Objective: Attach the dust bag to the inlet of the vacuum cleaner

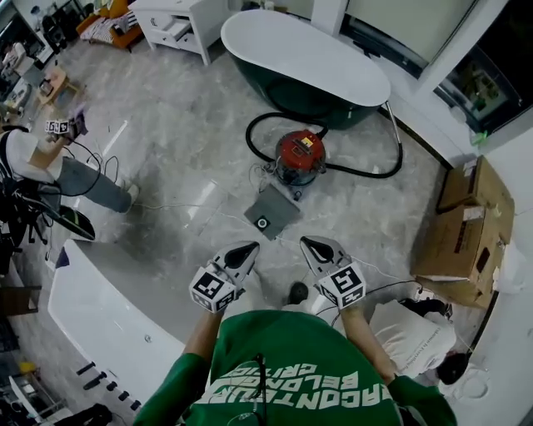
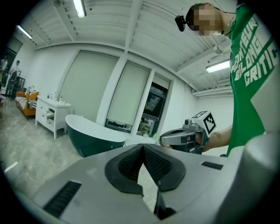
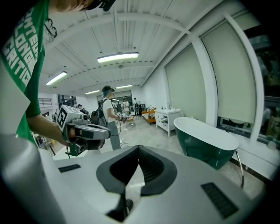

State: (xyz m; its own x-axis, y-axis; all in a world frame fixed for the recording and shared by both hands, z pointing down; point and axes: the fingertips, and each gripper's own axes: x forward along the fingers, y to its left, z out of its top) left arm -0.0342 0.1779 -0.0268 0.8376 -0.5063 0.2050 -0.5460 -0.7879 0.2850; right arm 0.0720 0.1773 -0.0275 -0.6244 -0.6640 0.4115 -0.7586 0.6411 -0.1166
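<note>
The red vacuum cleaner (image 1: 300, 156) stands on the marble floor in front of the bathtub, its black hose (image 1: 371, 172) looping around it. The grey dust bag (image 1: 271, 212) lies flat on the floor just before it, with its round collar (image 1: 263, 223) facing up. Both grippers are held up near my chest, well short of the bag. My left gripper (image 1: 243, 252) (image 2: 143, 151) is shut and holds nothing. So is my right gripper (image 1: 316, 246) (image 3: 139, 151). Each one shows in the other's view: the right gripper (image 2: 181, 138) and the left gripper (image 3: 85, 131).
A dark green bathtub (image 1: 308, 62) stands behind the vacuum and a white cabinet (image 1: 179, 25) at the back left. Cardboard boxes (image 1: 466, 225) lie on the right. Another person (image 1: 50, 166) with a gripper stands at the left, above a white basin (image 1: 108, 308).
</note>
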